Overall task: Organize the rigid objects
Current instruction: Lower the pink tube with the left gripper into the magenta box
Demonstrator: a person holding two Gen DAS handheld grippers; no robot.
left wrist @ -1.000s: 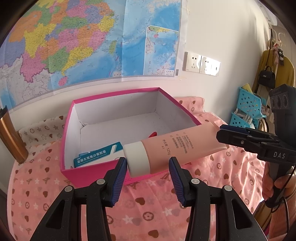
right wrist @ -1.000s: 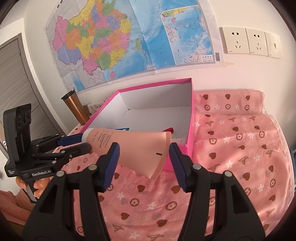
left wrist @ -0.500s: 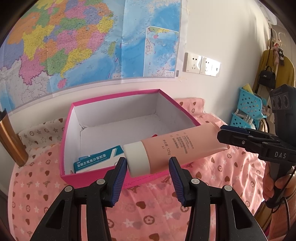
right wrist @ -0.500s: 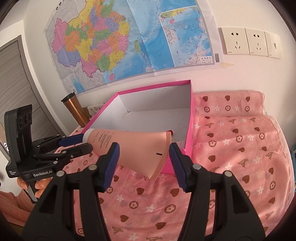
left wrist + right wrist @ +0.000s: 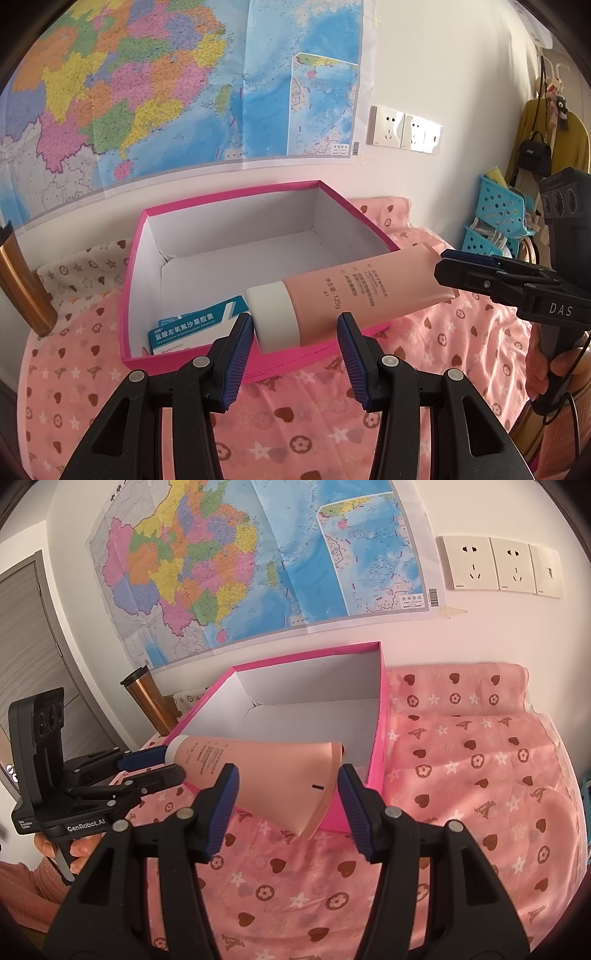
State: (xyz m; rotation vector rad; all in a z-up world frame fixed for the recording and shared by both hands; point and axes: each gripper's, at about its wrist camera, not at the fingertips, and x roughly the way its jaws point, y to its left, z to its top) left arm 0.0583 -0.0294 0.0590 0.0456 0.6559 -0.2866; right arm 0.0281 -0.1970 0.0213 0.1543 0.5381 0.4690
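A pink tube (image 5: pixel 362 291) with a white cap hangs slanted over the front rim of the open pink box (image 5: pixel 140 295). My left gripper (image 5: pixel 295 328) is shut on its cap end: one pad sits against the cap, the other against the body just behind it. In the right wrist view my right gripper (image 5: pixel 286 794) is shut on the flat crimped end of the pink tube (image 5: pixel 258 771), and the left gripper (image 5: pixel 166 764) shows at the cap. A blue-and-white medicine carton (image 5: pixel 192 328) lies in the box's near left corner.
The box stands on a pink cloth (image 5: pixel 461 775) printed with hearts and stars, close to a wall with a map. A copper tumbler (image 5: pixel 147 701) stands left of the box. Blue baskets (image 5: pixel 498 218) hang at the far right. A hand (image 5: pixel 543 373) holds the right gripper's handle.
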